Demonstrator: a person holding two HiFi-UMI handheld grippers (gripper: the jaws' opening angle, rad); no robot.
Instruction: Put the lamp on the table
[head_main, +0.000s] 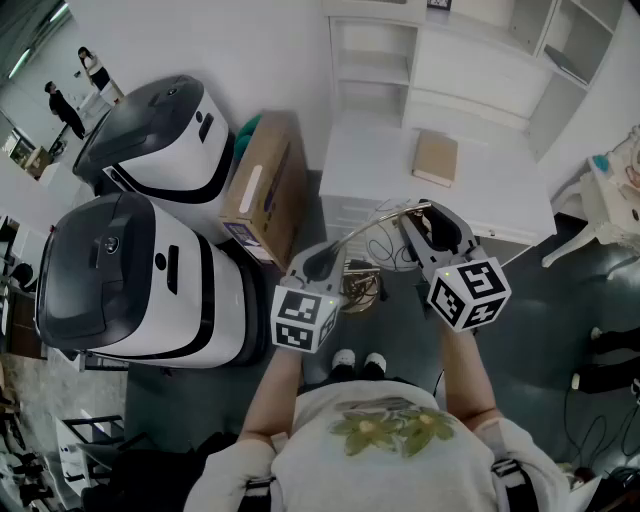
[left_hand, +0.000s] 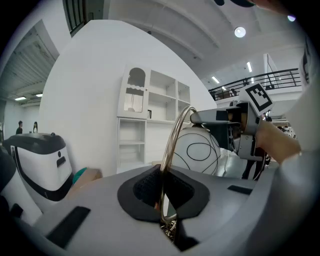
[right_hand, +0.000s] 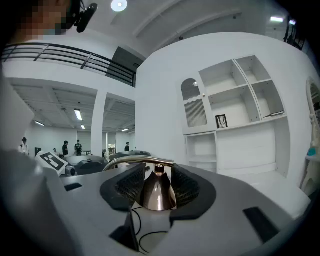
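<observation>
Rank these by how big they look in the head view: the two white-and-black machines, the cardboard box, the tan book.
1. The nearer white-and-black machine; it is closer to the camera, so its lead over the next is unsure.
2. The farther white-and-black machine.
3. The cardboard box.
4. The tan book.

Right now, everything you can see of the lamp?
The lamp is held in the air, short of the white table. A thin brass-looking arched stem is pinched by the fingers of the left gripper; a shiny metal cone atop a white globe shade with black looping lines sits clamped in the right gripper.
</observation>
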